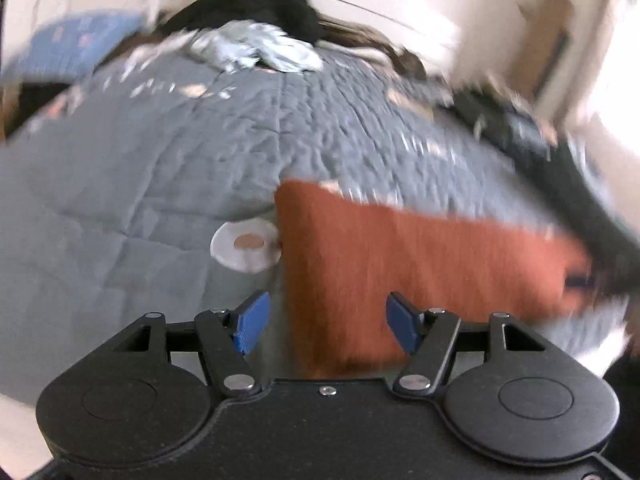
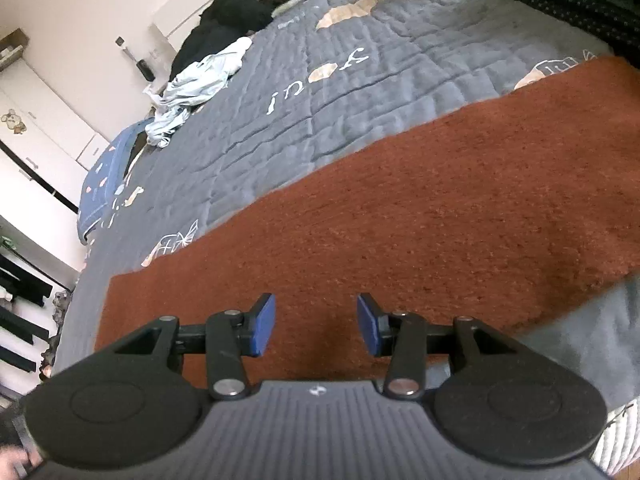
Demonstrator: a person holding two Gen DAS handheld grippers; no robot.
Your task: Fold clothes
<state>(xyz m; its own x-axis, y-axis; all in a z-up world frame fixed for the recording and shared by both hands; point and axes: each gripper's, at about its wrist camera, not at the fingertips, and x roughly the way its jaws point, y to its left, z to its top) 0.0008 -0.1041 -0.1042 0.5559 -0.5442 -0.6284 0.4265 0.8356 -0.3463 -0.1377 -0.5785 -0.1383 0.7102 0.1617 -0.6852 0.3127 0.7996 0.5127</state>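
Here, fuzzy rust-orange folded garment (image 2: 420, 208) on quilted grey bedspread (image 2: 320, 92).

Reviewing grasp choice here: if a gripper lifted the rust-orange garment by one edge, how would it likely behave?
The rust-orange garment lies flat on the grey quilt, so it would probably droop, not hold shape. Its fuzzy surface suggests a good grip. Pushed, it would likely bunch rather than slide.

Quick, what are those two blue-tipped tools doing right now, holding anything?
Left tool: open, holding nothing; the rust-red cloth lies below it.
Right tool: open, holding nothing, above the same cloth.
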